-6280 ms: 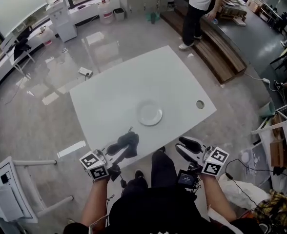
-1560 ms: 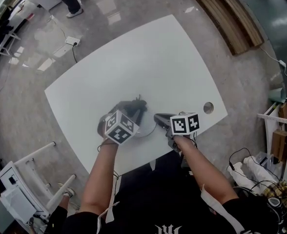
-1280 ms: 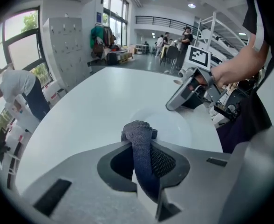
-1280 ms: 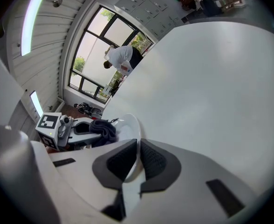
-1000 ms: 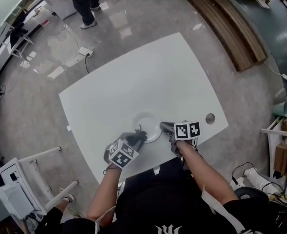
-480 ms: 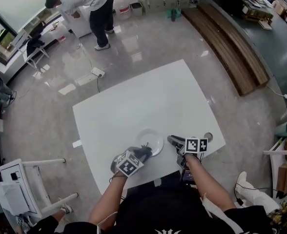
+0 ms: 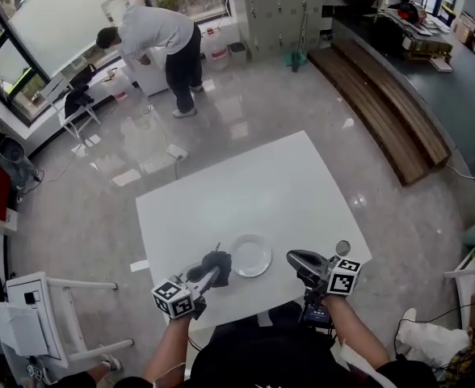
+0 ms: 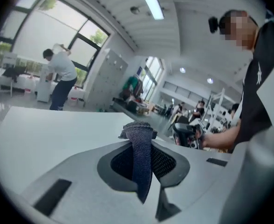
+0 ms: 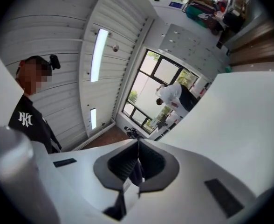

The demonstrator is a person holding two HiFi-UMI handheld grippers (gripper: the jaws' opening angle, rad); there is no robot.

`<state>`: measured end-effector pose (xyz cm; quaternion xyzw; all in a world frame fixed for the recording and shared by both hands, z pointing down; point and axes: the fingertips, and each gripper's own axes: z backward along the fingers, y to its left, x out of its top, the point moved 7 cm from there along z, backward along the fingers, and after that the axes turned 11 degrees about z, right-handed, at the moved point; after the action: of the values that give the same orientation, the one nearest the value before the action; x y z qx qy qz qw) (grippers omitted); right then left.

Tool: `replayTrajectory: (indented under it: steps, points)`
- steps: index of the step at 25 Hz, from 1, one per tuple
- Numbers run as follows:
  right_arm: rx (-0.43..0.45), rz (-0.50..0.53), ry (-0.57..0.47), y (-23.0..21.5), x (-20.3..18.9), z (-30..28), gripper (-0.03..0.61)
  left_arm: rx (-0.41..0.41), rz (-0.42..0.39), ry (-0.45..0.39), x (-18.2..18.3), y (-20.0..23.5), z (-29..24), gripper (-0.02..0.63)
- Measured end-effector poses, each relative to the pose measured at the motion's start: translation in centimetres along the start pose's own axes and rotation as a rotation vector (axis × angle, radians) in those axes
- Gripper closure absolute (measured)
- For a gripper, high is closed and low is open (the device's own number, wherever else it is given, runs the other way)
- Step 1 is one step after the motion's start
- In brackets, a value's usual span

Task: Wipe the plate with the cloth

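Observation:
A white plate [image 7: 251, 255] lies on the white table [image 7: 237, 192] near its front edge. My left gripper [image 7: 210, 274] is shut on a dark blue-grey cloth [image 7: 217, 263], which hangs bunched at the plate's left rim. In the left gripper view the cloth [image 8: 140, 160] is pinched between the jaws of the left gripper [image 8: 139, 141] and droops from them. My right gripper [image 7: 292, 257] hovers apart from the plate, to its right. Its jaws have just been closing. In the right gripper view the right gripper [image 9: 138, 142] has its jaws together with no plate between them.
A round cable hole [image 7: 342, 248] sits at the table's right corner. A person [image 7: 153, 35] bends over a white unit by the far windows. A white stand [image 7: 35, 309] is at the left on the floor. A long wooden bench [image 7: 391, 103] runs along the right.
Both grippers have lifted and drawn back from the plate toward the table's front edge. The cloth came off the plate with the left one. The plate stays on the table.

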<state>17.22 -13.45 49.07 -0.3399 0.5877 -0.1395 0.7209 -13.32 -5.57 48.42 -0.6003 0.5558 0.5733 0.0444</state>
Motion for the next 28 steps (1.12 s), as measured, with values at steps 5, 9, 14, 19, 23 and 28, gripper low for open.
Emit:
replayTrajectory:
  steps: [5, 9, 14, 19, 23, 28]
  points:
    - [0.069, 0.147, 0.015, 6.5, -0.8, -1.5, 0.574, -0.088, 0.069, -0.118, 0.7, 0.9, 4.4, 0.563]
    - [0.035, 0.218, 0.007, 10.7, -1.3, -2.9, 0.574, -0.162, 0.011, -0.098, 1.3, 0.2, 7.1, 0.563]
    - [0.002, 0.269, -0.021, 15.6, -3.2, -3.8, 0.574, -0.290, -0.044, -0.088, 0.4, -1.7, 10.8, 0.563]
    - [-0.002, 0.298, -0.030, 19.1, -5.4, -4.5, 0.574, -0.375, -0.036, -0.085, -1.4, -2.1, 13.2, 0.563]
    - [-0.005, 0.306, -0.011, 20.7, -6.5, -4.3, 0.574, -0.392, -0.032, -0.074, -2.5, -2.6, 14.4, 0.563]
    - [0.000, 0.323, -0.026, 21.3, -6.1, -3.3, 0.574, -0.389, -0.057, -0.059, -2.8, -4.1, 14.8, 0.563]
